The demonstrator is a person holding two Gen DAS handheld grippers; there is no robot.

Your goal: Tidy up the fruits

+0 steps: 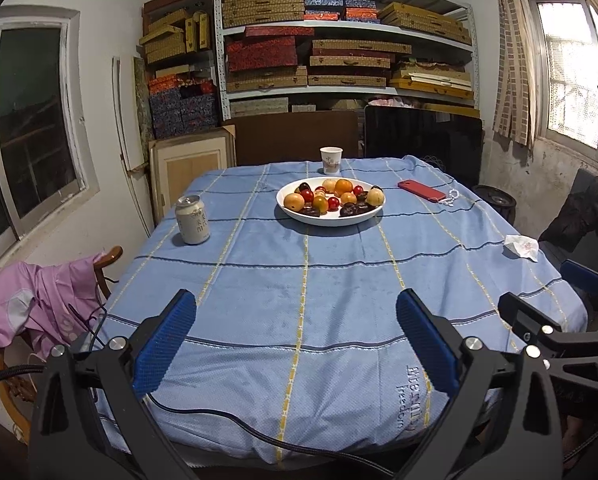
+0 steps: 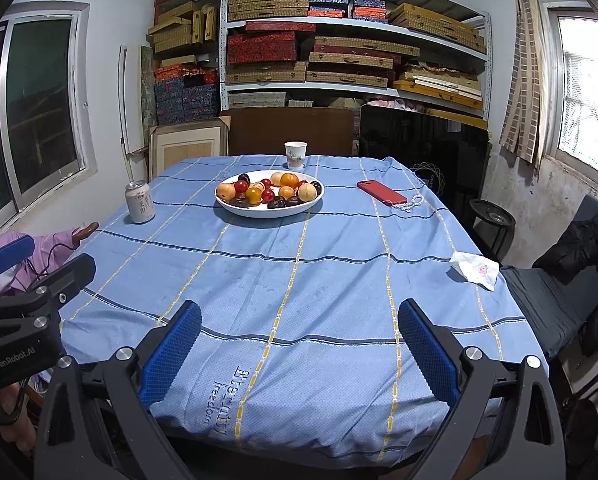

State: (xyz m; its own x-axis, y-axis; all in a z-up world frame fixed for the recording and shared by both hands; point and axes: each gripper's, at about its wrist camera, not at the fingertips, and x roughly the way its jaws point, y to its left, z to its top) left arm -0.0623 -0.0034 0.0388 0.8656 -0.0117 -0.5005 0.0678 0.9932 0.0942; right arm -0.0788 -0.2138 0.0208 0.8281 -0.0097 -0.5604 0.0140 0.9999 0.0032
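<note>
Fruits [image 1: 331, 199] lie heaped on the white plate [image 1: 331, 220] at twelve o'clock; my left gripper [image 1: 295, 344] and right gripper [image 2: 299, 346] hover spread, empty, either before sorting or after.

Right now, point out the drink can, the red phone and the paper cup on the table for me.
drink can [image 1: 193, 220]: left wrist view, middle of its printed side.
red phone [image 2: 381, 193]: right wrist view, centre of its red back.
paper cup [image 1: 331, 160]: left wrist view, middle of its outer wall.
</note>
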